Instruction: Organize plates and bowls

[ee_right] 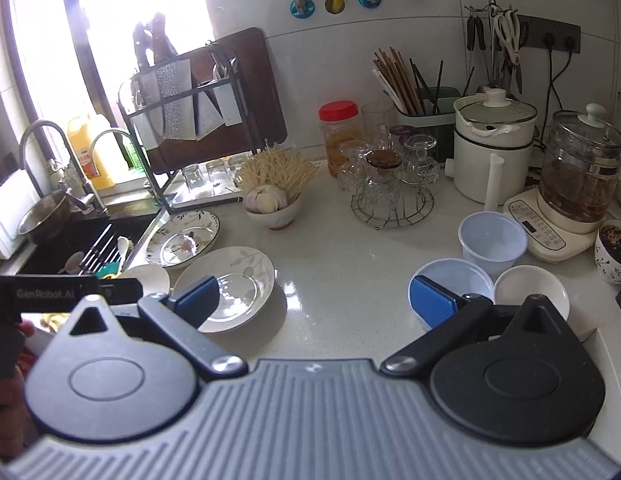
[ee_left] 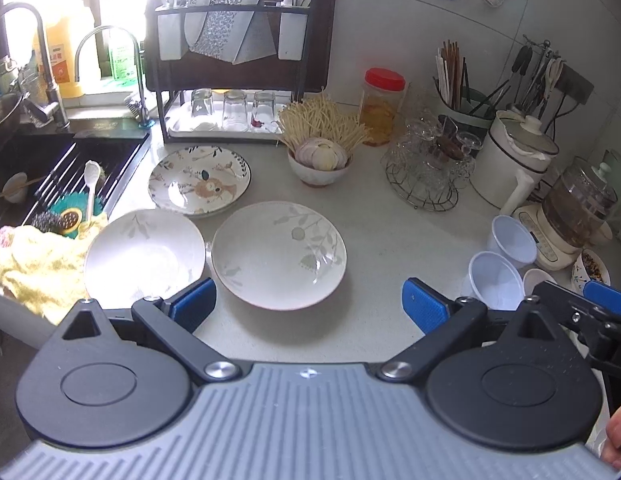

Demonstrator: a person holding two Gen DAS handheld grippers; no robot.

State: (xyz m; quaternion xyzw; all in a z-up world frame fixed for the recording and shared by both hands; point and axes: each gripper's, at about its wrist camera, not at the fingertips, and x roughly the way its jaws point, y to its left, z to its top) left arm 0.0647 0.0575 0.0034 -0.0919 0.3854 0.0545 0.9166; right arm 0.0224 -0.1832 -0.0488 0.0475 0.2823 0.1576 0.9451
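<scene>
Three plates lie on the white counter. A leaf-patterned plate (ee_left: 278, 254) (ee_right: 226, 286) sits in the middle. Left of it is a plain white plate (ee_left: 144, 258) (ee_right: 150, 278) by the sink edge. Behind them is a deer-patterned plate (ee_left: 199, 180) (ee_right: 182, 238). My left gripper (ee_left: 308, 306) hovers open just in front of the leaf plate, holding nothing. My right gripper (ee_right: 314, 300) is open and empty too, its left finger over the leaf plate's near rim. Two clear plastic bowls (ee_left: 498, 280) (ee_right: 492, 242) and a small white bowl (ee_right: 530, 290) stand at the right.
A sink (ee_left: 50, 168) with a rack, spoon and yellow cloth (ee_left: 38, 264) lies at the left. Behind stand a dish rack (ee_left: 238, 60) with glasses, a garlic bowl (ee_left: 320, 160), noodles, a red-lidded jar (ee_left: 382, 106), a wire glass holder (ee_left: 426, 164), a white pot (ee_right: 494, 148) and a kettle (ee_right: 578, 176).
</scene>
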